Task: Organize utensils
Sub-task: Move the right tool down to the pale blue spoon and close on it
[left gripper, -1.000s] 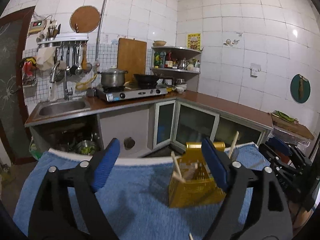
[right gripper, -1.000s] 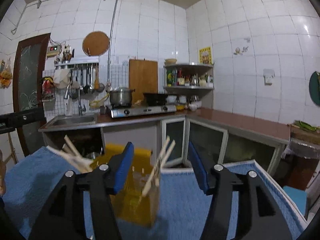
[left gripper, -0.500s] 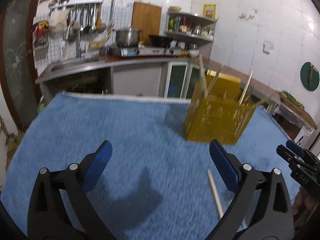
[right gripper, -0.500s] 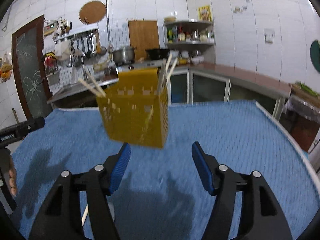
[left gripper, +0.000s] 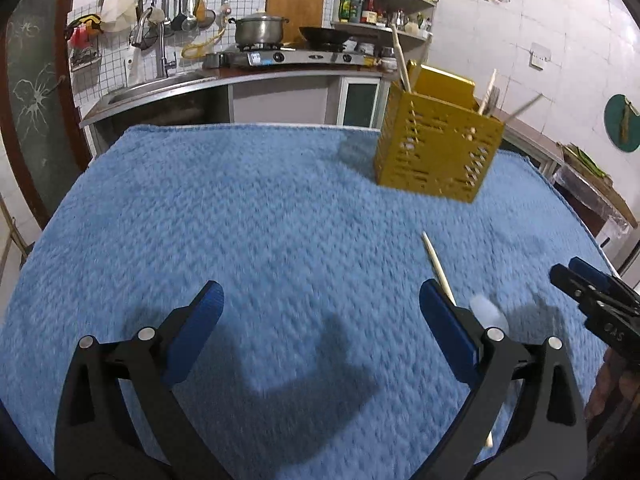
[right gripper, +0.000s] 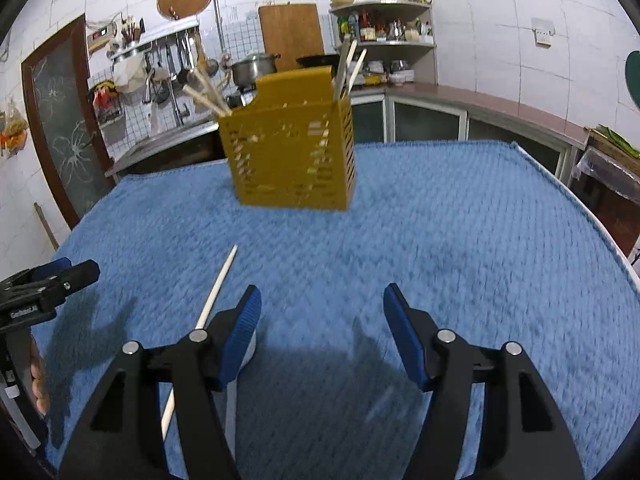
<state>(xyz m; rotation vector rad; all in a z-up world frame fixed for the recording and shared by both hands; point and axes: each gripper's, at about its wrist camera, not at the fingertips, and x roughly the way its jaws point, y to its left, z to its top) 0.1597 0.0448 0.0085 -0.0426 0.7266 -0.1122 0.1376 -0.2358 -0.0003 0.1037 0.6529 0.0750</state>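
A yellow perforated utensil holder stands upright on the blue towel, with several wooden chopsticks in it; it also shows in the right wrist view. One loose chopstick lies on the towel, partly hidden behind my left gripper's right finger, and shows in the right wrist view. A white spoon lies beside it, blurred, and in the right wrist view it is mostly hidden behind the finger. My left gripper is open and empty above the towel. My right gripper is open and empty.
The towel covers the whole table. Beyond its far edge are a kitchen counter with sink, stove and pot, and a corner shelf. The other gripper shows at the right edge in the left wrist view and at the left edge in the right wrist view.
Both grippers have pulled back and tilted down from the holder. The loose chopstick and spoon have come into view near the fingers. Both stay open.
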